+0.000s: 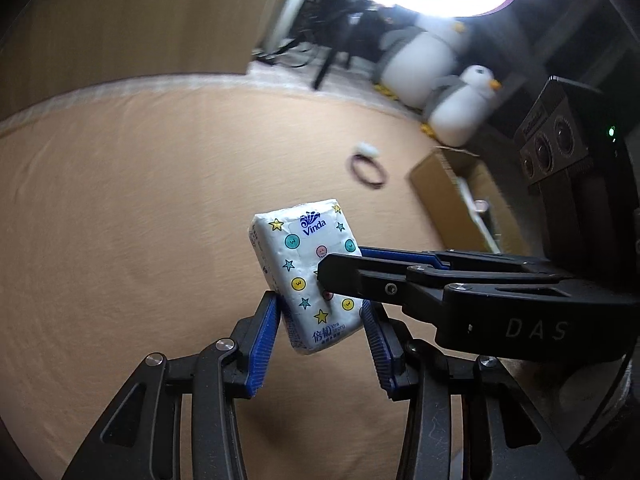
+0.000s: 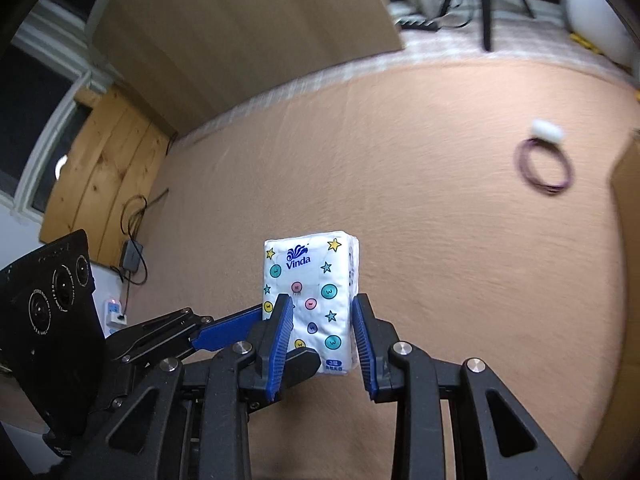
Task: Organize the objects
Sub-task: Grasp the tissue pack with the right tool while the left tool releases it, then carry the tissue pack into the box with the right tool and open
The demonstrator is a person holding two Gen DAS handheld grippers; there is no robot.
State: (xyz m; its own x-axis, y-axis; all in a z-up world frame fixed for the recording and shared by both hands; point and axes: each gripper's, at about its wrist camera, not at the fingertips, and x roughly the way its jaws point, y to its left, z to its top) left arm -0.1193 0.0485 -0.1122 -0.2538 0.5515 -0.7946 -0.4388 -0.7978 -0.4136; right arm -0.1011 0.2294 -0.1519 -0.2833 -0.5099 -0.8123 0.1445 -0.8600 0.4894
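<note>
A white Vinda tissue pack point(image 1: 308, 276) point(image 2: 316, 292), printed with stars and coloured dots, hangs upright above the peach cloth surface point(image 1: 140, 220). My left gripper point(image 1: 320, 320) has it between its blue pads point(image 1: 266, 320), which touch the pack's lower corners. My right gripper point(image 2: 320, 320) clamps the lower half of the same pack. In the left wrist view the right gripper point(image 1: 344, 262) reaches in from the right, with one black finger across the printed face. The left gripper's fingers point(image 2: 224, 330) come in from the left in the right wrist view.
A purple hair-tie ring point(image 1: 368, 172) point(image 2: 546, 168) and a small white object point(image 1: 366, 148) point(image 2: 547, 130) lie farther back on the cloth. An open cardboard box point(image 1: 452, 192) stands at the right. Penguin plush toys point(image 1: 464, 108) sit behind it. A padded board point(image 2: 248, 32) rises at the back.
</note>
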